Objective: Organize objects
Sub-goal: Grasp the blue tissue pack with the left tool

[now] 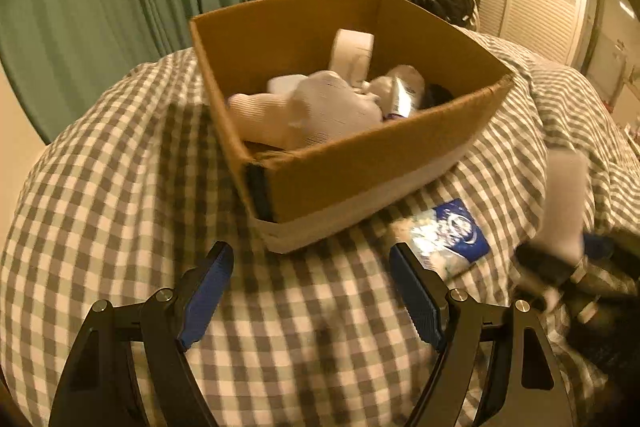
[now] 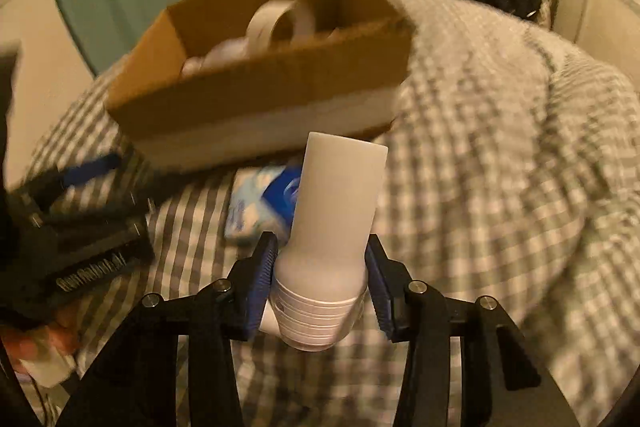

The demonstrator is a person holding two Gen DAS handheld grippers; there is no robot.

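Our right gripper (image 2: pixel 320 279) is clamped on a white bottle (image 2: pixel 336 215) above the checked bedspread (image 2: pixel 500 147). Our left gripper (image 1: pixel 312 291) hangs empty, jaws wide apart. A blue-and-white packet (image 1: pixel 448 235) lies just before the cardboard box (image 1: pixel 360 171), between us and it.

- The left gripper (image 1: pixel 312 259) points forward and downward; its 2 blue-padded fingers (image 1: pixel 206 301) stand wide apart with nothing between them.
- The right gripper (image 2: pixel 320 247) also tilts downward; its 2 pads (image 2: pixel 260 287) sit against the sides of a white bottle (image 2: pixel 340 195), cap end nearest the wrist.
- In the left wrist view the right gripper shows blurred at the right edge; in the right wrist view the left gripper (image 2: pixel 80 223) appears at the left edge, with fingertips of the person's hand (image 2: pixel 36 343) below it.
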